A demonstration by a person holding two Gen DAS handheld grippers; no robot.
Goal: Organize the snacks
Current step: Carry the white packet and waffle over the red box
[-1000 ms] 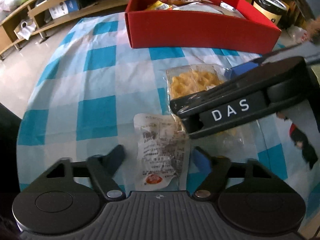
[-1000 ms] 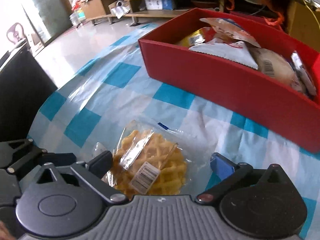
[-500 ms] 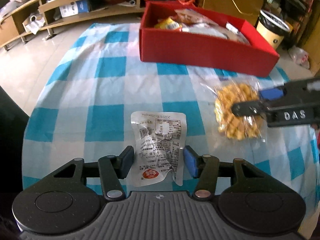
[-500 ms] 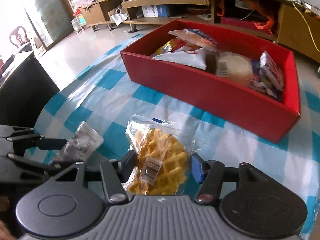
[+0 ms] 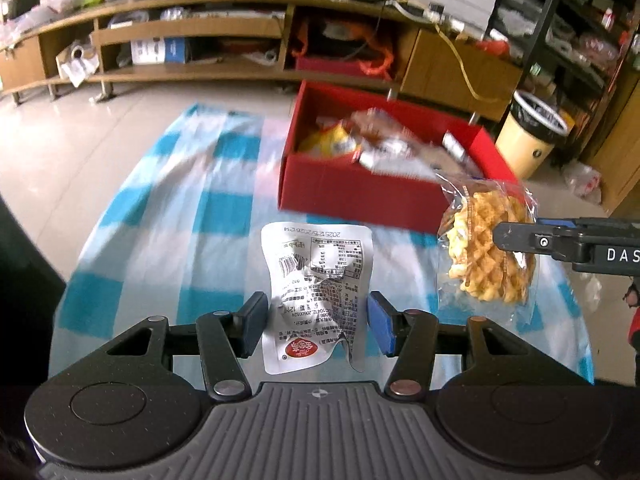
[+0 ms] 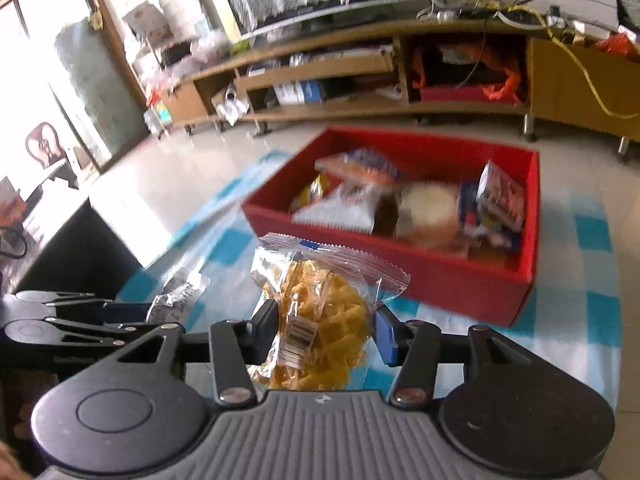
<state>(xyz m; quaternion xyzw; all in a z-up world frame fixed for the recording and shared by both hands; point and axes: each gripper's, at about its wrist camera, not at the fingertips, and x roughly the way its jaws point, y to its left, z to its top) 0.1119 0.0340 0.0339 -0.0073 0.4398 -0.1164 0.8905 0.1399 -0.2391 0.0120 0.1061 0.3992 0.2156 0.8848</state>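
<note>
While lifted clear of the checked tablecloth point(image 5: 168, 240) | left gripper point(image 5: 318, 320) clamped on silver sachet point(image 5: 316, 292) | right gripper point(image 6: 326, 334) closing, pressed on waffle bag point(image 6: 320, 320) | near red box point(image 6: 400, 276)

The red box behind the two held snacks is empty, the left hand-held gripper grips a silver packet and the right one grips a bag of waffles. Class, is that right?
Not quite. The red box is not empty: the right wrist view shows several snack packs in it. The rest stands: the left hand-held gripper grips the silver packet, and the right hand-held gripper grips the bag of waffles.
</note>
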